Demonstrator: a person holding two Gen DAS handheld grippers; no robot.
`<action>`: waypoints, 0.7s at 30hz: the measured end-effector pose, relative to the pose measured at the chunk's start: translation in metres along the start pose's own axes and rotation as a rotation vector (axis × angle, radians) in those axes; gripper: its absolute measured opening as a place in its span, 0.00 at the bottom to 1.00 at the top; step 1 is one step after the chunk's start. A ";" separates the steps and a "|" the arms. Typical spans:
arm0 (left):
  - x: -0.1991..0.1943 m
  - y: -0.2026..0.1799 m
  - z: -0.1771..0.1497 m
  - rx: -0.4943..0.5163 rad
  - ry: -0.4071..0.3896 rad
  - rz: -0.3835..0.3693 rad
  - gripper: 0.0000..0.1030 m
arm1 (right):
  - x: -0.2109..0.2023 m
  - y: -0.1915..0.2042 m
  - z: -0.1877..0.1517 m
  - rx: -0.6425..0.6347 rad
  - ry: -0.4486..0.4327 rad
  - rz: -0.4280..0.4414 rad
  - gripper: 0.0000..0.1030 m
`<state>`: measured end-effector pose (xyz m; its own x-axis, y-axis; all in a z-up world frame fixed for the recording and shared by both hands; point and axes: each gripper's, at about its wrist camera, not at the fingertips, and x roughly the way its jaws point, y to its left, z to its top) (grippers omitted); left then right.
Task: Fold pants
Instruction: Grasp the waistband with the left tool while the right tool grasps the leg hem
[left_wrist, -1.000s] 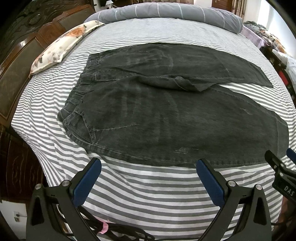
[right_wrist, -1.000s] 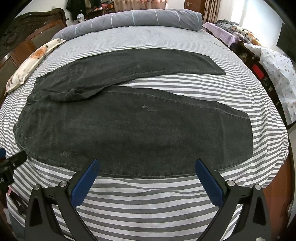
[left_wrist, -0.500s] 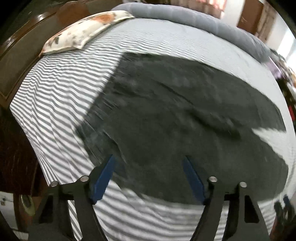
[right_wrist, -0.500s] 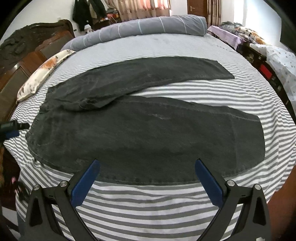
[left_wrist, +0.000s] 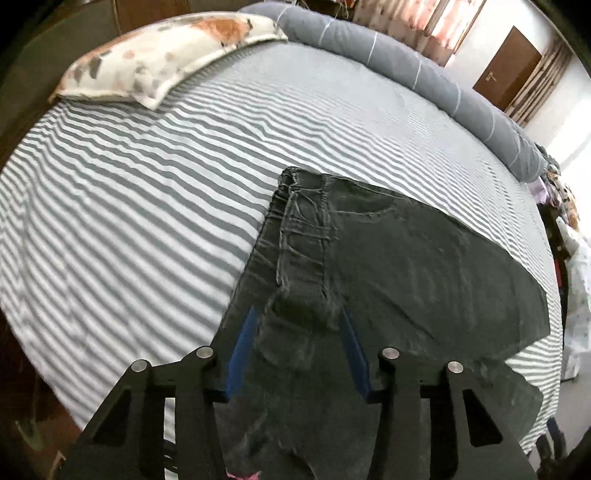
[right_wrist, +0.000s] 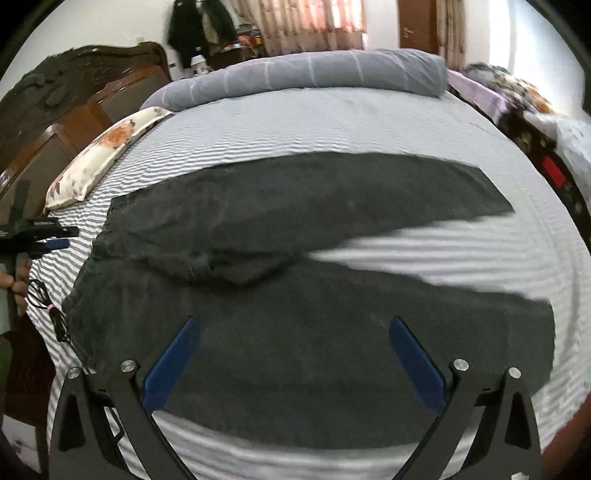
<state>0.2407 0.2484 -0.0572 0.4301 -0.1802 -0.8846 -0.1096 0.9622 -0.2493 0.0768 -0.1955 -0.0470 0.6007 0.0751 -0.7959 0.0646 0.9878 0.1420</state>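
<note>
Dark grey jeans (right_wrist: 295, 295) lie spread on the striped bed sheet (left_wrist: 129, 221), waistband at the left and two legs running right. The far leg (right_wrist: 351, 192) angles away from the near one. My left gripper (left_wrist: 298, 350) hovers over the waistband (left_wrist: 303, 236) end. Its jaws are closing, with bunched waist fabric between the blue pads (left_wrist: 352, 354), and no firm pinch shows. In the right wrist view the left gripper (right_wrist: 48, 236) shows at the left edge, held by a hand (right_wrist: 16, 273). My right gripper (right_wrist: 295, 363) stands wide open over the near leg, holding nothing.
A floral pillow (left_wrist: 166, 62) lies at the head of the bed against the wooden headboard (right_wrist: 74, 103). A rolled grey duvet (left_wrist: 406, 70) runs along the far side. A black cable (right_wrist: 48, 310) trails at the left edge. Cluttered furniture (right_wrist: 554, 173) stands at the right.
My left gripper swung left to the waistband end and its jaws narrowed around the fabric. My right gripper moved forward over the near leg and stayed wide open.
</note>
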 end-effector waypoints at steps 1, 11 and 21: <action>0.007 0.002 0.005 -0.005 0.009 -0.006 0.44 | 0.009 0.009 0.011 -0.020 0.004 0.008 0.99; 0.072 0.018 0.055 -0.061 0.081 -0.069 0.39 | 0.082 0.075 0.094 -0.107 0.026 0.113 0.95; 0.099 0.013 0.081 -0.050 0.086 -0.139 0.33 | 0.120 0.092 0.118 -0.145 0.040 0.121 0.95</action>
<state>0.3541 0.2597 -0.1164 0.3660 -0.3301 -0.8701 -0.1001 0.9156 -0.3895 0.2489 -0.1118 -0.0606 0.5650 0.1966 -0.8013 -0.1232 0.9804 0.1537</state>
